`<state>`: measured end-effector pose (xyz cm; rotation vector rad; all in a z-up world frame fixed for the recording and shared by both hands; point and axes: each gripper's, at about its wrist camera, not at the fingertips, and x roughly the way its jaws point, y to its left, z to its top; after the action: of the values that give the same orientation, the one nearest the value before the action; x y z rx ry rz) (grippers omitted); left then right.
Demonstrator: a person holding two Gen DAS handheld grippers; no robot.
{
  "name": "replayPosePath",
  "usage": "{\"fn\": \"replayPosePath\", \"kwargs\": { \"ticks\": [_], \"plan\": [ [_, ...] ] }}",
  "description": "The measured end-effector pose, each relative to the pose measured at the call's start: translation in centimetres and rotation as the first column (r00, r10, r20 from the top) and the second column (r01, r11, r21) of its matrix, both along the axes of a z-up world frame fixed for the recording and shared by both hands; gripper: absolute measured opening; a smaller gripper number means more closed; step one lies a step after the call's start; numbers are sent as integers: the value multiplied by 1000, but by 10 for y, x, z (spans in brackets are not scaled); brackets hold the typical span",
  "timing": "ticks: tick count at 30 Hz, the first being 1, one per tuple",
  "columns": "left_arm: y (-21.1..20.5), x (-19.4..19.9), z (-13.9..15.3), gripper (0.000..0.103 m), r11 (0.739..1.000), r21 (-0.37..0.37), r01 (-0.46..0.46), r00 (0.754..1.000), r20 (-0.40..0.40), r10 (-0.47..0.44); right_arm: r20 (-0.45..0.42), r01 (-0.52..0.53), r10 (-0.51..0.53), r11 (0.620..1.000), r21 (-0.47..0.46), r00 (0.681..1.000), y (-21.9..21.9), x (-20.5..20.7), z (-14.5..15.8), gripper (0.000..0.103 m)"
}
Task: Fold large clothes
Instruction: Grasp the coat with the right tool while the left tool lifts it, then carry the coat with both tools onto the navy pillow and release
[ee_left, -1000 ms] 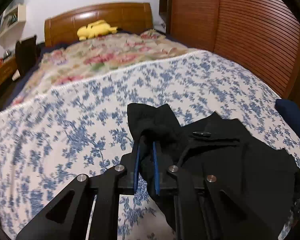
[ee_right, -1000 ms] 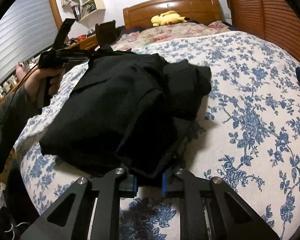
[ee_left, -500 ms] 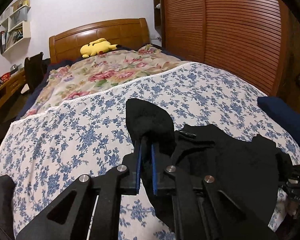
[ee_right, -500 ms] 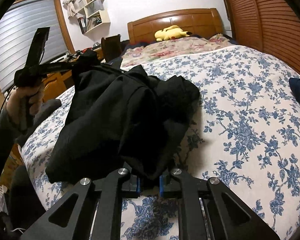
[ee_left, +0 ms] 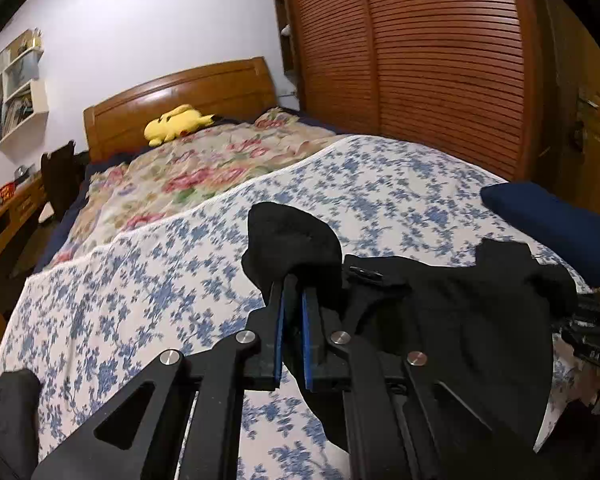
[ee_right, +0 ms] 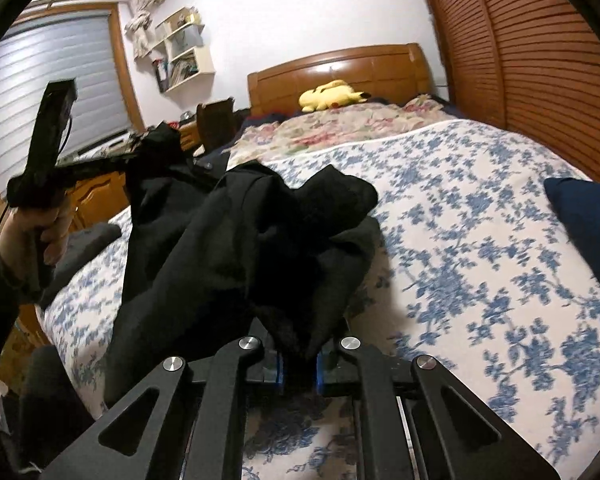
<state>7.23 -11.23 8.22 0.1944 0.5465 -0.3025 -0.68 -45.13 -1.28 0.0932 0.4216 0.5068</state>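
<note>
Hands hold one gripper each, and both grippers have hold of the same black garment above the bed. The left gripper has its blue pads almost together, and a bunch of black cloth is pinched between them and puffs out over the tips. The right gripper is closed tight on another bunch of the cloth, low and near the camera. In the right view the left gripper sits up high at the left, so the cloth hangs in a slope from it down to the right gripper. Most of the garment is in the air, and only its far lump seems to rest on the blue flower sheet. I think the step in hand is lifting the garment and pulling it out wide, before any fold is made. The next move likely calls for pulling the two grippers apart until the cloth is flat, then laying it down smooth on the sheet. The garment is long from one gripper to the other, running across the bed from side to side. It is so crumpled that I cannot tell which end is the top. A yellow plush toy lies far off by the headboard.
</note>
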Motion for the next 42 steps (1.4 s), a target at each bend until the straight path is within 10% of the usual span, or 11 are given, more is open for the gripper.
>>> {"fn": "replayPosePath", "kwargs": {
  "ticks": [13,24,36,42],
  "plan": [
    [-130,9,63,8,987,-45,154,979,139,-147,139,184,-169,977,-107,976,-101,-28,78,8],
    [-313,20,116,8,923,-103,370,911,233,-340,244,510,-465,842,-173,851,-246,-76,139,8],
    [-404,29,51,8,867,-41,496,865,103,-491,64,694,-701,681,-232,710,-320,-105,66,9],
    [-378,11,53,28,852,-49,521,852,82,-516,30,701,-708,692,-170,706,-323,-121,67,16]
  ]
}}
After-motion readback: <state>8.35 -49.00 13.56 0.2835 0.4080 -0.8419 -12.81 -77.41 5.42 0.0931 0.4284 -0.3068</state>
